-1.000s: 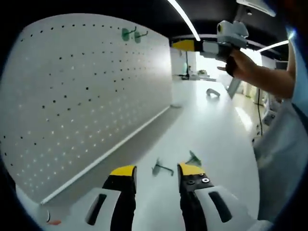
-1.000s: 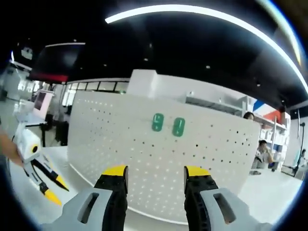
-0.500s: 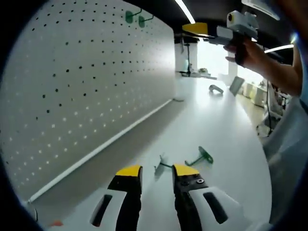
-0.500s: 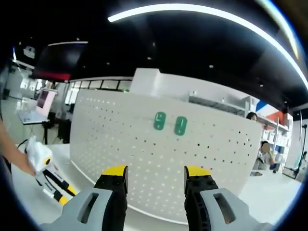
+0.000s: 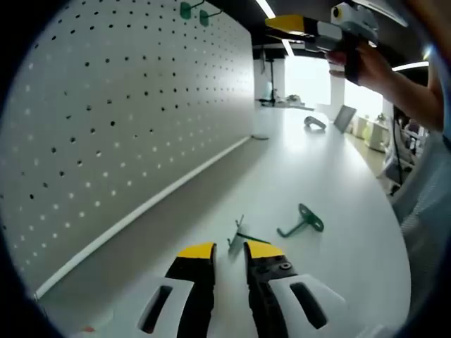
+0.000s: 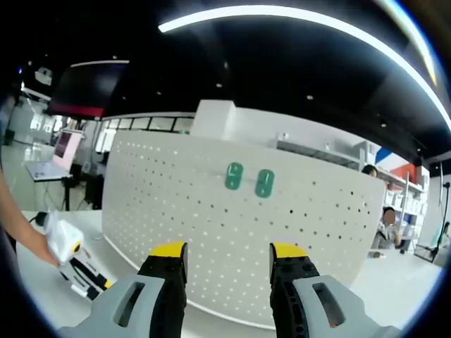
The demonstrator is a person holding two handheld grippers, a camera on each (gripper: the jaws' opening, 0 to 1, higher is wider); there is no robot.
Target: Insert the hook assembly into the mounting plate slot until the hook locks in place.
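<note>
The white pegboard [image 5: 106, 120] stands along the left of the table, with two green hooks [image 5: 194, 10] mounted near its top. Two loose green hooks lie on the table: one [image 5: 303, 222] to the right, the other [image 5: 238, 241] right at the tips of my left gripper [image 5: 230, 251]. Those jaws are open by a narrow gap and hover low over that hook. In the right gripper view the pegboard [image 6: 176, 225] faces me with both mounted hooks [image 6: 248, 179] above my right gripper [image 6: 229, 253], which is open and empty. A hand holds the left gripper [image 6: 84, 271] low at the left.
The white tabletop [image 5: 331, 176] runs far ahead. A grey object [image 5: 313, 123] and a laptop [image 5: 345, 118] sit at its far end. The right gripper [image 5: 296, 24] is held high by a hand. A sleeve [image 5: 423, 211] borders the right side. People sit beyond the board [image 6: 384, 222].
My left gripper has come down and forward to the nearer loose hook, and its jaws have narrowed. The right gripper has stayed high and open facing the pegboard.
</note>
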